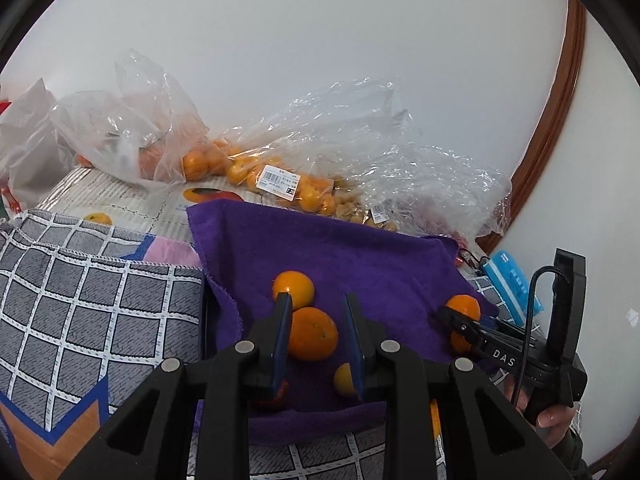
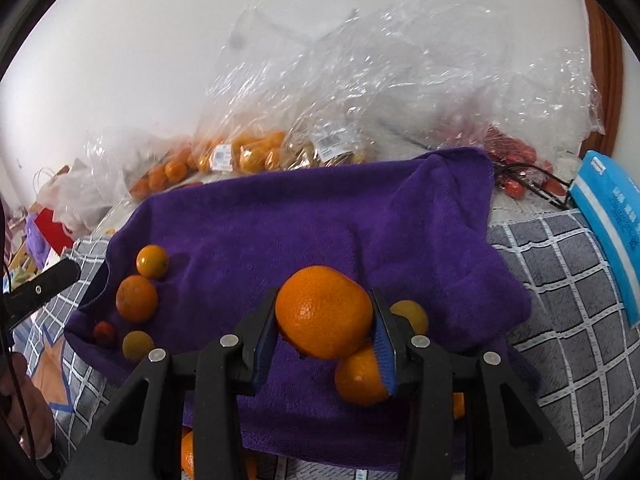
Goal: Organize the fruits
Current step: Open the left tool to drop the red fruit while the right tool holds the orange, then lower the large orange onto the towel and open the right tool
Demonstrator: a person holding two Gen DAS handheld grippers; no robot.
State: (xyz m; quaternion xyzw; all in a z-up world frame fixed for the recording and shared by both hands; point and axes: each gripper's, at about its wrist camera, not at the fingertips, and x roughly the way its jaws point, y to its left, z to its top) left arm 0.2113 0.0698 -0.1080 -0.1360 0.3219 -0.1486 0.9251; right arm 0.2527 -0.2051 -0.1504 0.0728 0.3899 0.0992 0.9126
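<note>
Two hand-held grippers are in play over a purple terry-cloth towel spread on a grey checked bedcover. The right hand-held gripper has its blue pads clamped on a large round orange mandarin, which sits just above the towel and right over a second, smaller orange mandarin resting on the cloth. The left hand-held gripper is as closed as it gets and carries nothing; the medium orange mandarin seen between its fingers lies on the towel beyond them.

Risk number one: the held fruit is smooth and round, gripped only at its sides, so a slack squeeze or a jolt could let it roll out. Risk number two: setting it straight down would land it on the smaller mandarin beneath, and both could scoot off, since the towel sags toward the near edge where more orange fruit peeks from under the fold. A small yellow-orange fruit sits just behind the right pad and could get nudged as well. Squeezing harder brings its own trouble, as soft peel bruises.

As for heading, the held mandarin is a slightly flattened sphere with no real long axis. Its pale dimple faces the camera and slightly down, so the short stem axis appears to run roughly along the fingers.
</note>
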